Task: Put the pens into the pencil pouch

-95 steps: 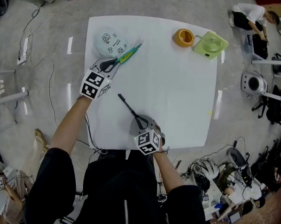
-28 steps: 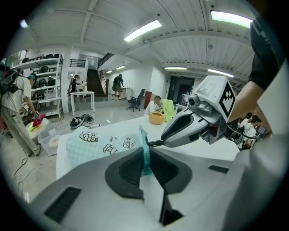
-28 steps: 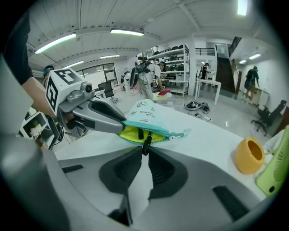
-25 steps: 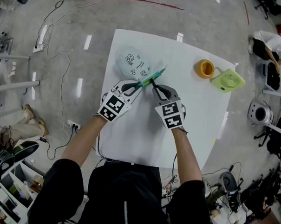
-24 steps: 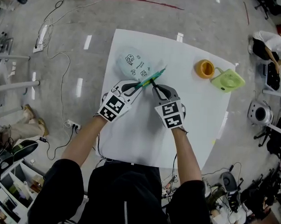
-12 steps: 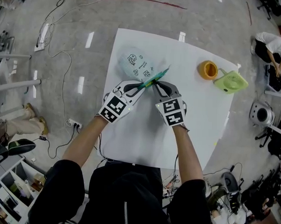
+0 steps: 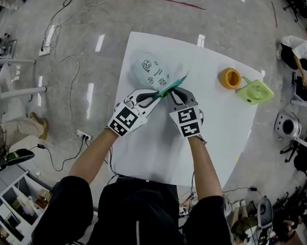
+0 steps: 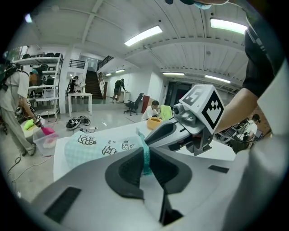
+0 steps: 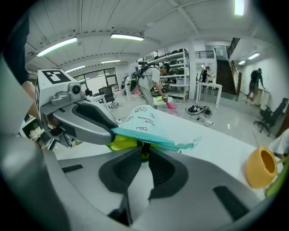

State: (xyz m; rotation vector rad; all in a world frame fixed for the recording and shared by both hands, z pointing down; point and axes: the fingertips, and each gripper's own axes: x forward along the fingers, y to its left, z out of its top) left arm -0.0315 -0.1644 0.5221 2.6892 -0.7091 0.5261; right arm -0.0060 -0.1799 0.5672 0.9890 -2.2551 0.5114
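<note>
The pale mint pencil pouch (image 7: 151, 71) with cartoon prints lies at the white table's far left. My left gripper (image 7: 156, 95) is shut on the pouch's teal zip edge (image 8: 145, 155) and holds it lifted. In the right gripper view the mouth gapes, showing yellow lining (image 9: 121, 142). My right gripper (image 7: 170, 94) sits right beside the left one, shut on a black pen (image 9: 143, 148) that points into that mouth. Most of the pen is hidden by the jaws and the zip edge (image 9: 156, 140).
An orange ring-shaped holder (image 7: 230, 77) and a green handheld fan (image 7: 254, 91) lie at the table's (image 7: 214, 137) far right. Cables run over the floor at the left (image 7: 68, 90). A person crouches at the upper right (image 7: 298, 49).
Since the earliest frame my right gripper has carried the black pen from the table's near side up to the pouch mouth. Over the last second both grippers have barely shifted.
</note>
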